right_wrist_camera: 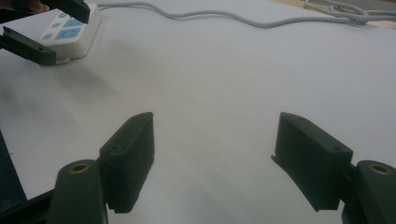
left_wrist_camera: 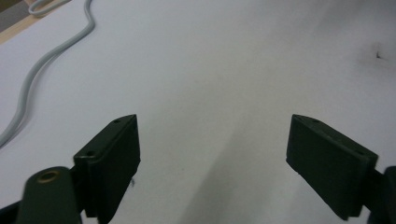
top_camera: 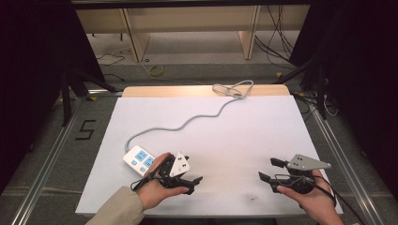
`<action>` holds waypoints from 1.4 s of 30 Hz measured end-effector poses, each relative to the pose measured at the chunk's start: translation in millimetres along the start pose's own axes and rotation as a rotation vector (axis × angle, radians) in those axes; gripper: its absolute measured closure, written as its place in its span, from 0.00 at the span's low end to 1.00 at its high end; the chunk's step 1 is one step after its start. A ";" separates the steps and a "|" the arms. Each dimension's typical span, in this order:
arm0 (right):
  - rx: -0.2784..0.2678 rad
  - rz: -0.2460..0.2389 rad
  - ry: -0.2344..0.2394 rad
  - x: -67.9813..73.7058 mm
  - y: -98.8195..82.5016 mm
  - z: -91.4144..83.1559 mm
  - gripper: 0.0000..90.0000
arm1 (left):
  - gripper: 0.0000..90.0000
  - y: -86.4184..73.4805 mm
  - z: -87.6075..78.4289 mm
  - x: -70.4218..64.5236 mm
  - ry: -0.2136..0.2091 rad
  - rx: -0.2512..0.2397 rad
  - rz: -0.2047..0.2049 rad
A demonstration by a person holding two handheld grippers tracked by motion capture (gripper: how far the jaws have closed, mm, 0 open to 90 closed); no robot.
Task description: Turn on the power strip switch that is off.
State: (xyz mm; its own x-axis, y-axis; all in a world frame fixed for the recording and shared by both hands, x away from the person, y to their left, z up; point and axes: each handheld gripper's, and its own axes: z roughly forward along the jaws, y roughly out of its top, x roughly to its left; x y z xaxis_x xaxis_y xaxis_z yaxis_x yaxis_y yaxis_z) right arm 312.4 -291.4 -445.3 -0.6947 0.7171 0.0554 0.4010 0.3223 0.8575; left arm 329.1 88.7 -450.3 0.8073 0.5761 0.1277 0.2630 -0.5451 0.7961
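White table top (top_camera: 225, 140), broad and mostly bare, serving as landmark for all else. Toward its near left part, a white power strip (top_camera: 139, 160) with blue-marked sockets, lying flat, socket face up, probably so as to stay reachable from above. From the strip, a grey cable (top_camera: 187, 123) winding across the table to the far edge and ending there in a loose coil, likely left slack to let the strip be shifted. Near the table's front edge on the left, just beside the strip, left gripper (top_camera: 192, 182) held in a hand, jaws spread wide with nothing between them, pointed toward the table's middle rather than at the strip. Near the front edge on the right, well apart from the strip, right gripper (top_camera: 270, 169), jaws likewise wide and empty, aimed back across the table at the strip, seemingly waiting. In the right gripper view, strip (right_wrist_camera: 70, 32) at upper left, the other gripper's jaws close before it.
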 end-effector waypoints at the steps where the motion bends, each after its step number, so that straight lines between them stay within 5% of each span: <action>1: 0.000 0.000 0.001 -0.4 -0.2 -0.1 0.32 | 0.29 0.8 -1.1 0.8 0.014 -0.006 -0.008; 3: 0.000 0.000 0.001 -0.4 -0.4 -0.2 0.32 | 0.36 2.2 -4.4 3.1 0.033 -0.025 -0.021; 4: 0.000 -0.001 0.001 0.1 -0.1 -0.4 0.32 | 0.59 3.0 -9.3 6.1 0.072 -0.034 -0.043; 5: 0.002 0.000 0.001 0.6 0.0 -0.5 0.32 | 0.69 3.5 -11.9 7.7 0.079 -0.040 -0.055; 7: 0.002 0.000 0.002 1.0 0.1 -0.5 0.32 | 0.77 3.8 -14.4 9.1 0.090 -0.044 -0.065; 9: 0.000 -0.006 0.005 2.0 0.7 0.3 0.32 | 0.96 4.0 -18.1 11.0 0.104 -0.042 -0.058; 23: 0.004 0.000 0.005 1.2 0.4 0.2 0.32 | 1.00 2.7 -23.8 17.2 0.088 0.007 -0.059; 42: 0.013 0.000 0.010 1.2 0.7 2.4 0.32 | 1.00 -5.9 -38.7 34.1 0.152 0.040 -0.134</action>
State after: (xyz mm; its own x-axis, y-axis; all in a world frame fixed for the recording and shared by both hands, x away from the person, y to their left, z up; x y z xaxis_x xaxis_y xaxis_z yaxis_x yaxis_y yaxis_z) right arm 313.3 -288.8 -445.9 -0.7003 0.7113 0.0605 0.4088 0.3301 0.8508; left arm 334.7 135.1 -427.8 0.6756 0.7287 0.1126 0.3857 -0.4794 0.7883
